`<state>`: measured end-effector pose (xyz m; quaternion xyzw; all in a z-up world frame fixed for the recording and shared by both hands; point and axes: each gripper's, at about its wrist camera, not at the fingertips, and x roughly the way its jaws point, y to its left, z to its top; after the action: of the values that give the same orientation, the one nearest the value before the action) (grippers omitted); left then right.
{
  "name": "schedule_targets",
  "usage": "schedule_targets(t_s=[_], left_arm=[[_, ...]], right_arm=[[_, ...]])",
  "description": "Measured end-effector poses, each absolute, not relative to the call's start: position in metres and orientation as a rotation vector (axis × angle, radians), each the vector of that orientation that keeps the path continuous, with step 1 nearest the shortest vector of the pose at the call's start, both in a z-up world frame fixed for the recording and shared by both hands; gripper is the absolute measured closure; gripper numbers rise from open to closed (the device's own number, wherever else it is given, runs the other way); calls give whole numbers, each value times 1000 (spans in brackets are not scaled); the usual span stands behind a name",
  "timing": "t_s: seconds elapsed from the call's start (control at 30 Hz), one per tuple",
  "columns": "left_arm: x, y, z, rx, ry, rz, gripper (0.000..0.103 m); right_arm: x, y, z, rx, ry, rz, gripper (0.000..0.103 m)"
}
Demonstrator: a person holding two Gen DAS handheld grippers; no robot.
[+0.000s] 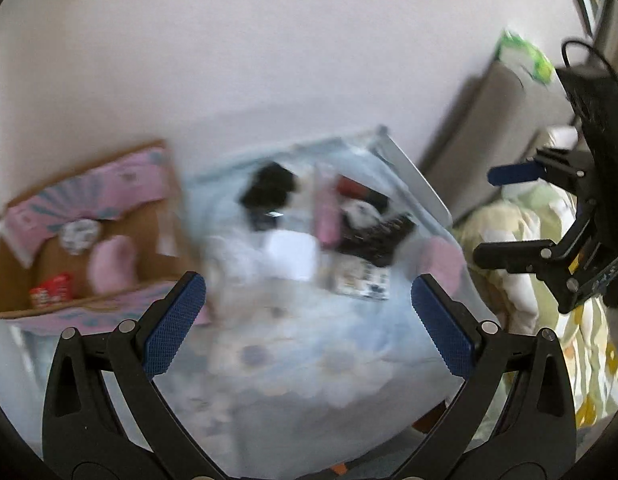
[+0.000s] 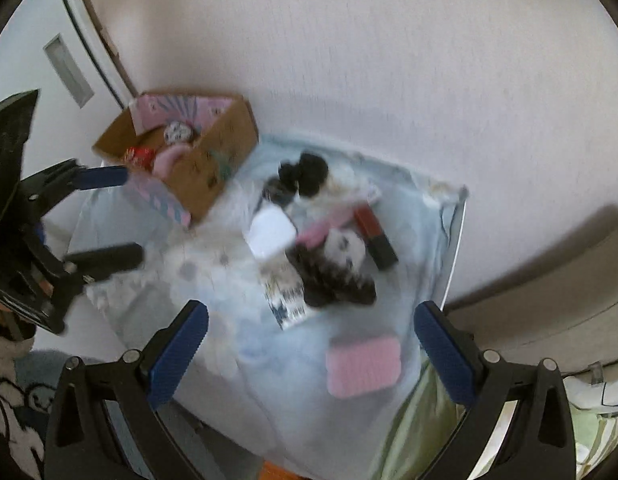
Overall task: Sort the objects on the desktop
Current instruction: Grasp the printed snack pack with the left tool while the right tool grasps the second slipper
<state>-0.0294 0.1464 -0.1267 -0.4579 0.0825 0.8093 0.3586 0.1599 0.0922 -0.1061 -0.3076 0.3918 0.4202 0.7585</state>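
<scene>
Both the left gripper [image 1: 309, 316] and right gripper [image 2: 311, 344] hung wide and empty; ahead, the brown cardboard box [image 2: 213, 160] held a few items, while most clutter seemingly awaited sorting on the pale blue cloth [image 2: 269, 400].

The box [image 2: 213, 160] is plain brown cardboard, matt, with printed pink paper on its flaps. A soft, pale blue cloth [image 2: 269, 380] covers the table, and the pink case [image 2: 363, 366] on it looks like ribbed plastic. Both grippers' fingers [image 1: 175, 320] carry blue pads with a fine rough grid on matt black plastic.
</scene>
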Motion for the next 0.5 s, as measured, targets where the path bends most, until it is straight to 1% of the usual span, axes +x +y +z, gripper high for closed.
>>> schedule_targets(t_s=[0.2,0.33,0.5], left_arm=[[-15,200,-174,-1194,288,2041,0],[-14,224,-204,-1205,336,2044,1],[-19,239,-228,-1222,373,2060,1]], right_arm=[[175,73,-146,-734,900,956,1],[190,62,-177,-734,941,970,1],[204,56,-203,-743,957,979,1]])
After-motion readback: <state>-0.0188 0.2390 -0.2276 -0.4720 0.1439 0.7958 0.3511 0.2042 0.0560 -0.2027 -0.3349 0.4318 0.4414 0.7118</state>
